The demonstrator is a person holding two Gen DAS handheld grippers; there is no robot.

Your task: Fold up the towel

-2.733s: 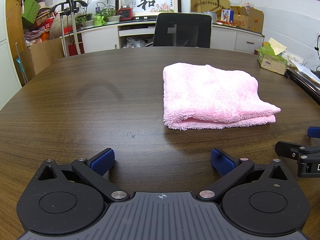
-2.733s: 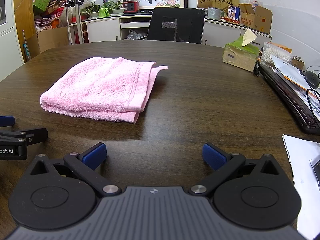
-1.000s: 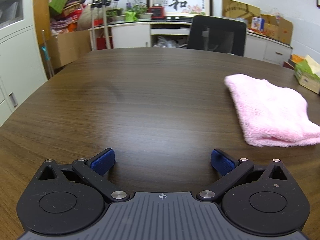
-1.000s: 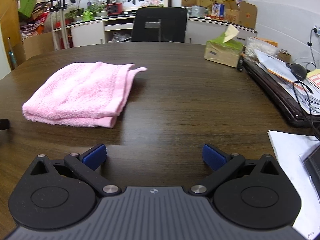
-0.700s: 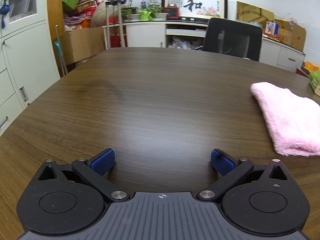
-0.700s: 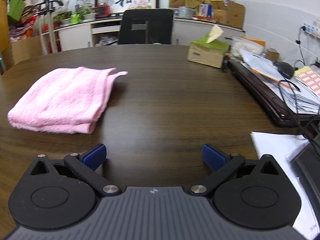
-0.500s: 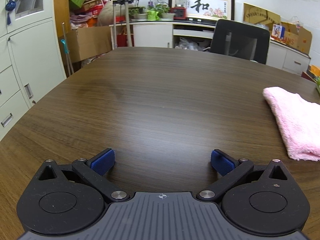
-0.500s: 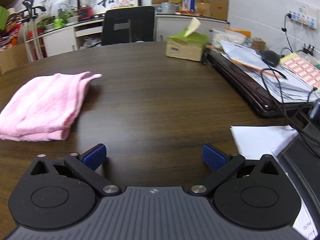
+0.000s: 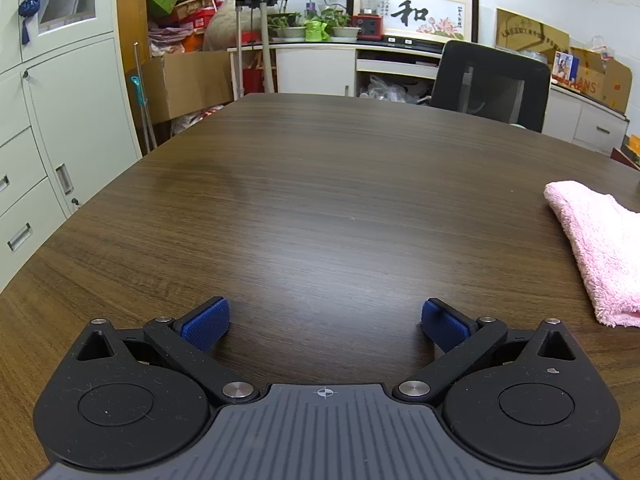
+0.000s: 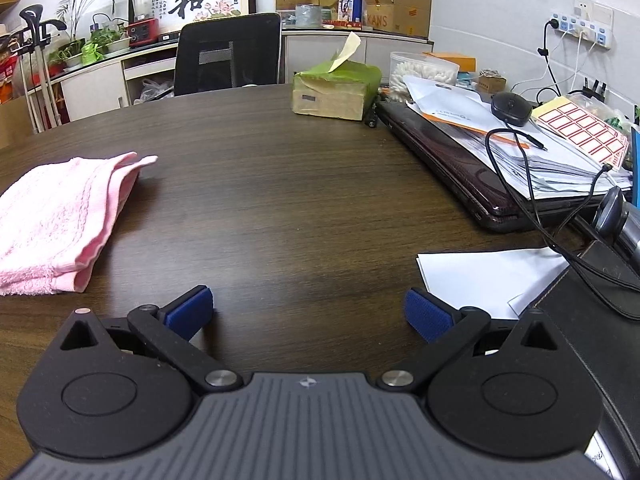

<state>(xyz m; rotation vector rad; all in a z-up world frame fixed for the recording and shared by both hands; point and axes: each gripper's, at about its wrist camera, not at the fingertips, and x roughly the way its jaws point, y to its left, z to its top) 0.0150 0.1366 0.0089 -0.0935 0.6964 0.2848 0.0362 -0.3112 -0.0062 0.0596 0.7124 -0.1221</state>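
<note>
Nearby, tissue box [image 10: 334, 90] and papers [image 10: 486, 276] beside folded towel [image 10: 52, 216] (both jaws wide, empty).

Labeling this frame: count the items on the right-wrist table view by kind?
Pink towel: 1
Tissue box: 1
Laptop: 1
Computer mouse: 1
Loose white paper sheet: 1
Total: 5

From my left gripper [image 9: 325, 323] the towel [image 9: 600, 248] lies folded toward the table's [image 9: 320, 184] right edge; from my right gripper [image 10: 308, 312] it sits on the left. A tissue box [image 10: 335, 92] stands near the far edge, a chair [image 10: 228, 54] behind it, and a laptop [image 10: 460, 164] under papers [image 10: 520, 156] lies along the right edge.
</note>
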